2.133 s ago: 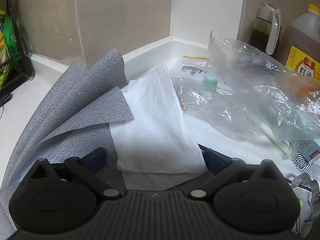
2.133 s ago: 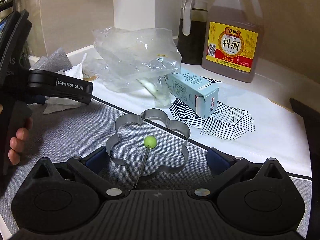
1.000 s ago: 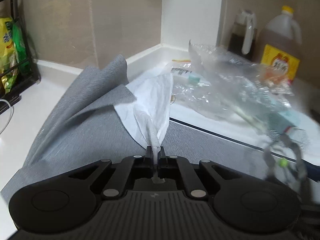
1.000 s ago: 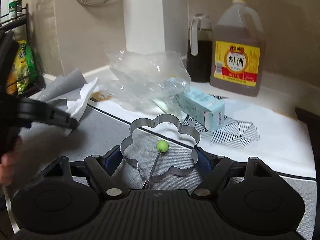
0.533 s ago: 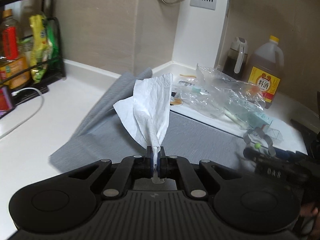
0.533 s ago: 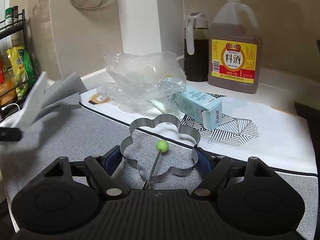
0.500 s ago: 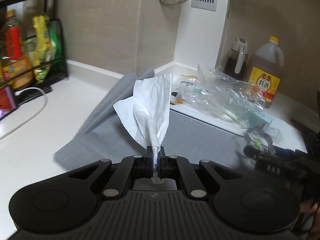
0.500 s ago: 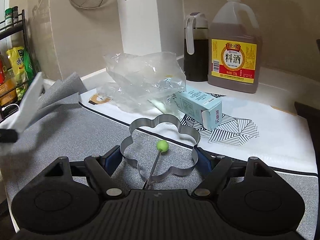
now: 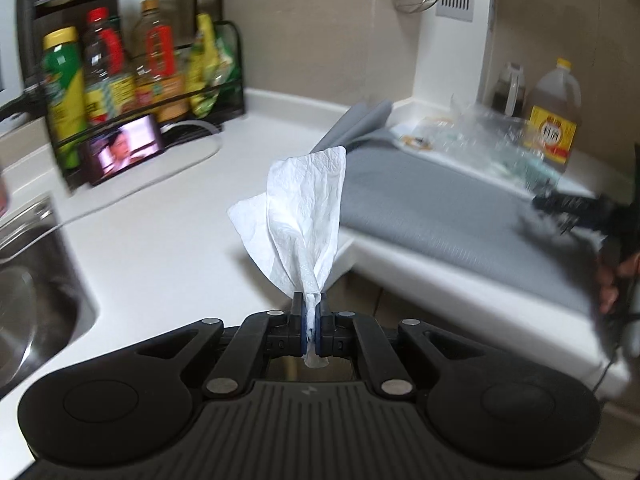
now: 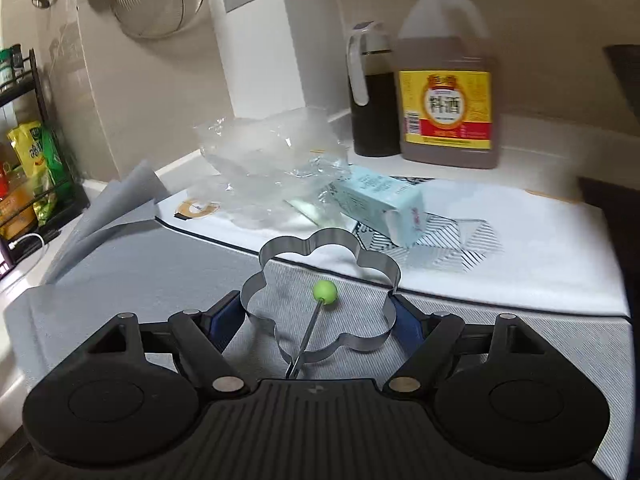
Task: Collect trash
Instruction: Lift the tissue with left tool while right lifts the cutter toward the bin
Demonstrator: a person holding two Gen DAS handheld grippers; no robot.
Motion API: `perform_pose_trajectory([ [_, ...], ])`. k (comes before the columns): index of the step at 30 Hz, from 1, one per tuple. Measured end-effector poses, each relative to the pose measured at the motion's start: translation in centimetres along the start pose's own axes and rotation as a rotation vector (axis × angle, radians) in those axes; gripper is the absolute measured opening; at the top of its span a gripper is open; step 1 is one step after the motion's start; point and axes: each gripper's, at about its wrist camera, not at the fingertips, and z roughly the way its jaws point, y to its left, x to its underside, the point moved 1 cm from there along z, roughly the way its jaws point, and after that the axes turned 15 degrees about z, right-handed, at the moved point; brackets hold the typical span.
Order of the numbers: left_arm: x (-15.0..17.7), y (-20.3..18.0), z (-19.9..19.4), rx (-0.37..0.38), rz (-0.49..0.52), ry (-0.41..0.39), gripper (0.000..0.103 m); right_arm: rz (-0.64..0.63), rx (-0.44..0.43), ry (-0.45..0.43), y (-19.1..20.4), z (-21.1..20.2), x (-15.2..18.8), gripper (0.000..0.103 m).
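Pinching white tissue [image 9: 306, 216], left hand-held gripper [image 9: 311, 322]; right [image 10: 318, 320] clasping flower-shaped ring [image 10: 320, 292]; jug [image 10: 446, 80] labelled 料酒.

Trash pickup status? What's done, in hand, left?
Done: no bin is in view, so nothing shows as binned. In hand: the left gripper is shut on the white tissue, off the grey mat. The right gripper is clamped on the flower-shaped metal ring, hardly trash. Left: the crumpled clear plastic bag and the light blue carton on the counter.
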Motion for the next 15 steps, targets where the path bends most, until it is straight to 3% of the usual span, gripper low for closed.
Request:
perform_pose_trajectory([
  [7, 4.5, 0.1, -2.0, -0.036, -0.011, 0.040, 0.004, -0.104, -0.066, -0.019, 1.8, -9.1, 4.1, 0.080],
  [15, 8.9, -1.1, -3.7, -0.034, 0.018, 0.082, 0.004, -0.191, -0.145, 0.075, 4.0, -16.6, 11.3, 0.080],
])
